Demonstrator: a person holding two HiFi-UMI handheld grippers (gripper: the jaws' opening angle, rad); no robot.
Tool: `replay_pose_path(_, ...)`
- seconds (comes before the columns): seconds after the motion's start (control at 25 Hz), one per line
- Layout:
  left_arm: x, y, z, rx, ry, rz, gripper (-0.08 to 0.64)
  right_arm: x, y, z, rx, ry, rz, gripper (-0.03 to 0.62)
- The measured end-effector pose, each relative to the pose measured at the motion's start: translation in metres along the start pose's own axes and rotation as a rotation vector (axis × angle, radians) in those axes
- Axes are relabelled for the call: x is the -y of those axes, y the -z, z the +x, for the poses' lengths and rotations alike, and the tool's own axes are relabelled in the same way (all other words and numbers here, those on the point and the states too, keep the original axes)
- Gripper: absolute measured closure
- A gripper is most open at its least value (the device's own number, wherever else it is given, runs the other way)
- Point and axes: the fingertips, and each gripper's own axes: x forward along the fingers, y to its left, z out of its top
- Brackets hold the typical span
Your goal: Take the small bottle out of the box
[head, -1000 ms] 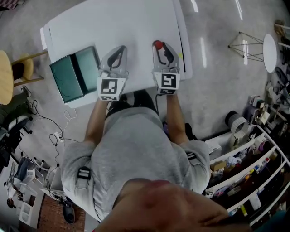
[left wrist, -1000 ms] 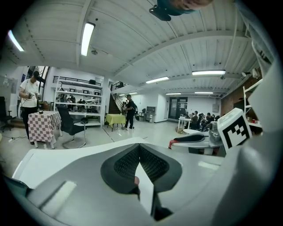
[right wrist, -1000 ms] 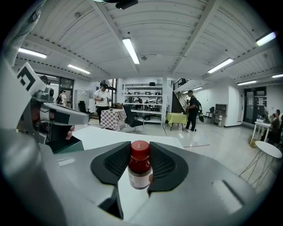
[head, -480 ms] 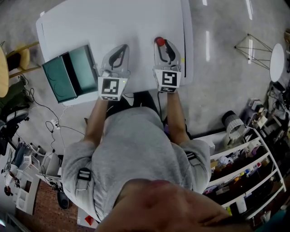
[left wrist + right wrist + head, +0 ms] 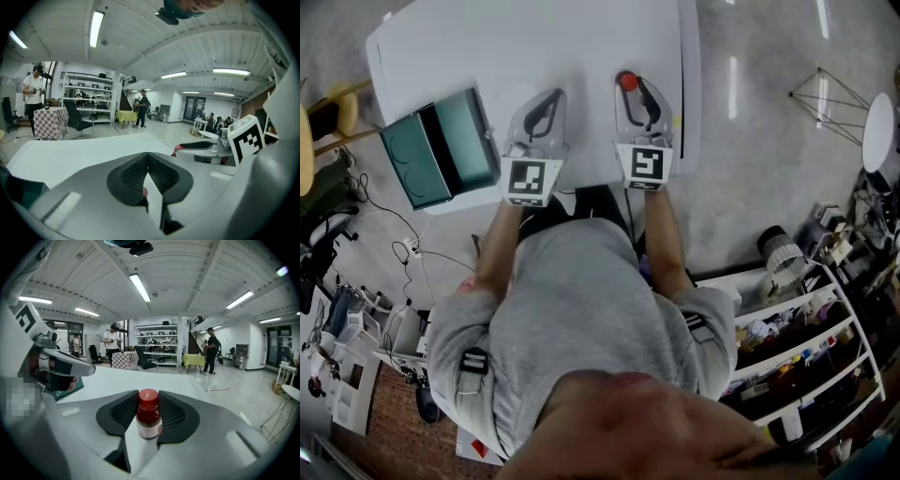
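A small brown bottle (image 5: 149, 420) with a red cap (image 5: 627, 82) stands upright between the pads of my right gripper (image 5: 149, 394), which is shut on it. In the head view that gripper (image 5: 633, 89) is over the right part of the white table (image 5: 534, 47), well away from the box. The green box (image 5: 441, 150) lies open at the table's left near corner, its inside dark and empty as far as I see. My left gripper (image 5: 549, 97) is beside the box, on its right, with its pad tips together (image 5: 147, 153) and nothing between them.
The table's right edge (image 5: 692, 94) runs close to my right gripper. A wooden stool (image 5: 323, 131) and cables (image 5: 403, 253) are on the floor at the left. Shelving (image 5: 825, 375) and a round white side table (image 5: 878, 127) are at the right.
The head view has drifted, so the table and box sit a little further left and up. Both grippers keep their places, and the bottle stays in the right one.
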Motion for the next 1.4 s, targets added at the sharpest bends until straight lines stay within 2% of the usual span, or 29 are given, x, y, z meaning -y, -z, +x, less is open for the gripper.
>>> replay_pose_path(0.6, -0.001, -0.011, -0.006, 0.018, -0.014, 0.01, 0.548, 0.002, -0.003, 0.0, -0.002, -0.002, 0.017, 0.448)
replay_pose_path(0.96, 0.005, -0.035, -0.022, 0.069, -0.022, 0.031, 0.548, 0.007, -0.03, -0.017, 0.062, 0.012, 0.002, 0.431)
replay_pose_path(1.4, -0.009, -0.069, -0.064, 0.152, -0.039, 0.061, 0.549, -0.028, -0.072, -0.036, 0.133, 0.01, -0.041, 0.433)
